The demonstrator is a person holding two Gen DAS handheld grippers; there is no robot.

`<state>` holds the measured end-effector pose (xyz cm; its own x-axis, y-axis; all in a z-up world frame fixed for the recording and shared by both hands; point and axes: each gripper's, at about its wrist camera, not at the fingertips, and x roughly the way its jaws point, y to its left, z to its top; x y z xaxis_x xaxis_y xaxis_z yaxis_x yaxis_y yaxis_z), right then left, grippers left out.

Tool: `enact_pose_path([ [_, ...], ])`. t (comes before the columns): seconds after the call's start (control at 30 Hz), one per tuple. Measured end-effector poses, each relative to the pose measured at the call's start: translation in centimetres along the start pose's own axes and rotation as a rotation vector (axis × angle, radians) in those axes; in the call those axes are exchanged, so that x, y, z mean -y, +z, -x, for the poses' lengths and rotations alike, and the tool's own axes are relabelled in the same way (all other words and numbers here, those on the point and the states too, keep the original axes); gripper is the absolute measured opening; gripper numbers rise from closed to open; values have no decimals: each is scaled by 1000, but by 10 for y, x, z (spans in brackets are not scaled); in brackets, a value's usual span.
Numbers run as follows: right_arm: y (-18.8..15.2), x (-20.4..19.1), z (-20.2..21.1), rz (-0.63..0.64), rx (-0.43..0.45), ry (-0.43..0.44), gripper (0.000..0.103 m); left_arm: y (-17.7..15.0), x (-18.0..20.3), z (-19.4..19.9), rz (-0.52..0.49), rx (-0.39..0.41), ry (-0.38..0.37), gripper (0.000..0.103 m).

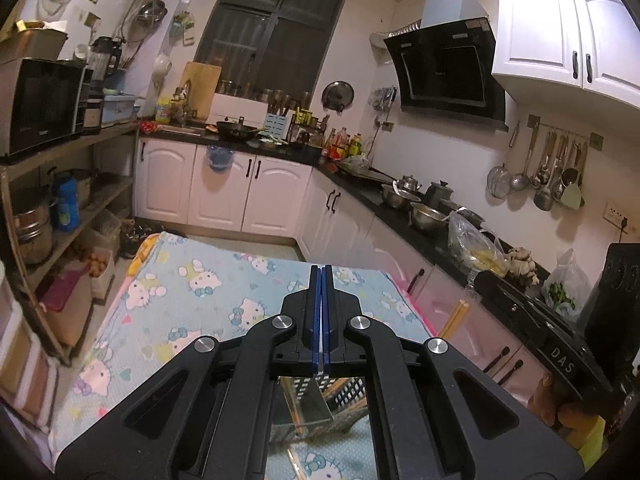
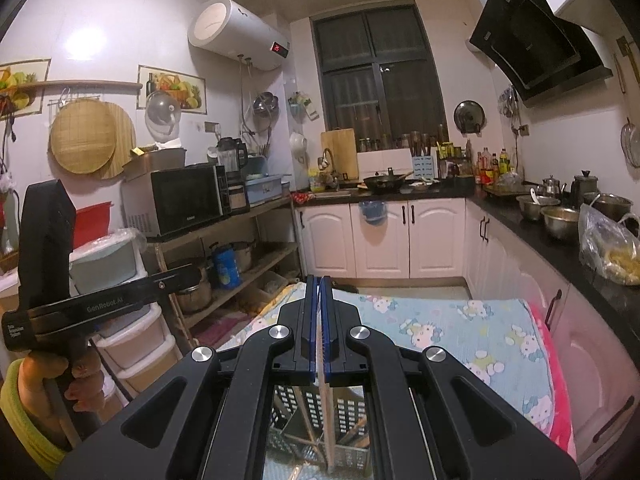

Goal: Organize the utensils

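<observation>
My left gripper is shut, with a thin grey metal utensil hanging down from between its blue pads; I cannot tell its kind. My right gripper is shut on a pale wooden chopstick that hangs straight down. In the left wrist view the chopsticks' ends stick out beside the table edge, below the right gripper. A black perforated basket with more sticks in it lies under both grippers, on the cartoon-cat cloth.
The cloth-covered table fills the floor between a wooden shelf rack with a microwave on the left and white cabinets under a black counter crowded with metal bowls and bags on the right. Ladles hang on a wall rail.
</observation>
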<state>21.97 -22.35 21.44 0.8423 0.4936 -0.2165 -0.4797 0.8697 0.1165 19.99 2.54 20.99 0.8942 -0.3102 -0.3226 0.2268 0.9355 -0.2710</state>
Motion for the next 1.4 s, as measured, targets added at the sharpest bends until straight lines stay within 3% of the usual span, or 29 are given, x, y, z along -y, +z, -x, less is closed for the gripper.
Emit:
enact_pose_path([
  [0.27, 5, -1, -25, -3, -12, 5, 2, -17, -22, -20, 19, -71, 24, 0],
  [0.4, 5, 0, -39, -18, -19, 3, 2, -37, -38, -30, 28, -121, 46, 34],
  [0.57, 3, 4, -50, -34, -23, 2, 2, -65, -44, -39, -22, -164, 84, 43],
  [0.77, -3, 6, -66, -44, -47, 2, 2, -86, -50, -60, -36, -225, 112, 42],
  [0.8, -5, 6, -68, -45, -52, 1, 2, -89, -53, -64, -28, -237, 116, 33],
  [0.83, -6, 6, -70, -46, -56, 2, 2, -90, -55, -66, -21, -242, 115, 17],
  [0.9, -9, 7, -74, -47, -64, 0, 2, -90, -57, -70, -9, -254, 114, 6],
  [1.03, -15, 9, -81, -50, -81, -3, 2, -78, -57, -64, 27, -239, 69, 4],
  [1.13, -19, 12, -84, -55, -87, -5, 2, -55, -51, -50, 49, -181, 22, 3],
  [1.4, -29, 18, -93, -73, -118, -8, 2, -8, -35, -31, 24, -44, 35, 3],
])
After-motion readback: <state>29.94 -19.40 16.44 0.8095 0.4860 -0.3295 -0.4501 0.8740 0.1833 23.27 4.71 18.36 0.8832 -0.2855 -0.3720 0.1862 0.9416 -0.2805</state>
